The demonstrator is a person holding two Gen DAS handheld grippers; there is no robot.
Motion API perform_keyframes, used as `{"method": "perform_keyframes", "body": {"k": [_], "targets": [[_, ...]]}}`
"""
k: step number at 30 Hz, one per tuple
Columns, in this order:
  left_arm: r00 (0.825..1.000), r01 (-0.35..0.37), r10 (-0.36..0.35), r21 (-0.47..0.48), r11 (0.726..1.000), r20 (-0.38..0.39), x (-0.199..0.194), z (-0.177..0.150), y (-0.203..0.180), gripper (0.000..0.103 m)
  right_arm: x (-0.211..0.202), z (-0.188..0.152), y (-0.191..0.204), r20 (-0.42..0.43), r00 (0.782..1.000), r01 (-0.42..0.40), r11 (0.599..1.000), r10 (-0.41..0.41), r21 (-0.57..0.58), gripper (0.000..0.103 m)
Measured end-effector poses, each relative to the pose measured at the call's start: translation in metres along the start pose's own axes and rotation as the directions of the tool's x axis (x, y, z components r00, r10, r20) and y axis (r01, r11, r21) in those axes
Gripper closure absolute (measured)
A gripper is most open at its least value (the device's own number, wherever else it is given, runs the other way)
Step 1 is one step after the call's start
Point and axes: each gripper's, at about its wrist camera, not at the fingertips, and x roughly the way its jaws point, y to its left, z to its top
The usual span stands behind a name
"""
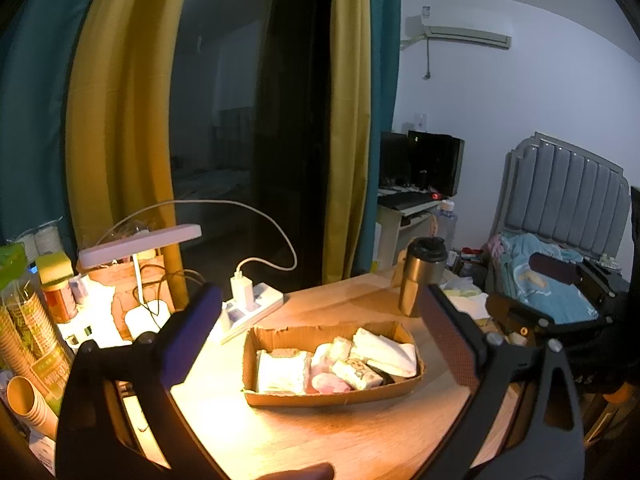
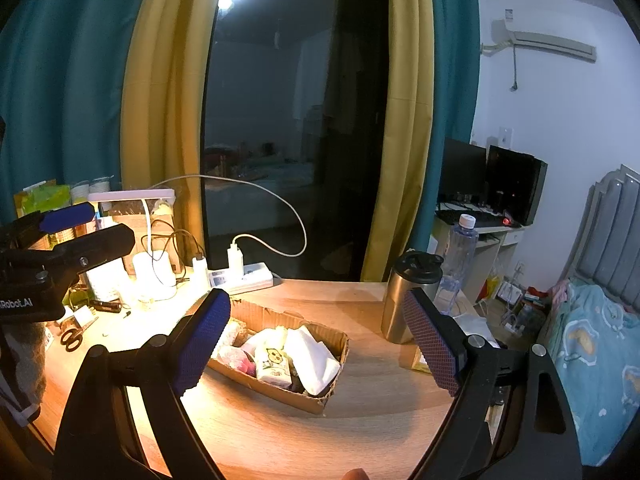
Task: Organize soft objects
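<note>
A shallow cardboard tray [image 1: 320,398] sits on the wooden table and holds several soft things: folded white cloths [image 1: 386,350], tissue packs [image 1: 356,374] and a pink item [image 1: 328,382]. My left gripper [image 1: 320,344] is open and empty, held above and in front of the tray. In the right wrist view the same tray [image 2: 276,390] lies between the fingers of my right gripper [image 2: 320,344], which is open and empty. A cartoon-printed tissue pack [image 2: 274,362] and a white cloth [image 2: 312,358] show in it. The left gripper [image 2: 86,226] appears at the far left.
A steel tumbler [image 2: 404,300] and a water bottle [image 2: 458,264] stand at the table's right. A power strip [image 2: 240,276] with chargers, a lamp [image 2: 132,196], scissors [image 2: 74,338] and paper cups [image 1: 28,340] crowd the left. A bed [image 2: 592,360] lies right.
</note>
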Motion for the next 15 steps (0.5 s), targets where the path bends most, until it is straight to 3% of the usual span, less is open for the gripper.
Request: {"method": "perform_keyframes", "body": {"k": [15], "targets": [[1.0,-0.003,0.003,0.009,1.0,-0.009,0.0005,-0.0004,0.0,0.003,0.0013,-0.0023,0.0013,-0.001,1.0,-0.007,1.0,0.007,-0.013,0.013]]}}
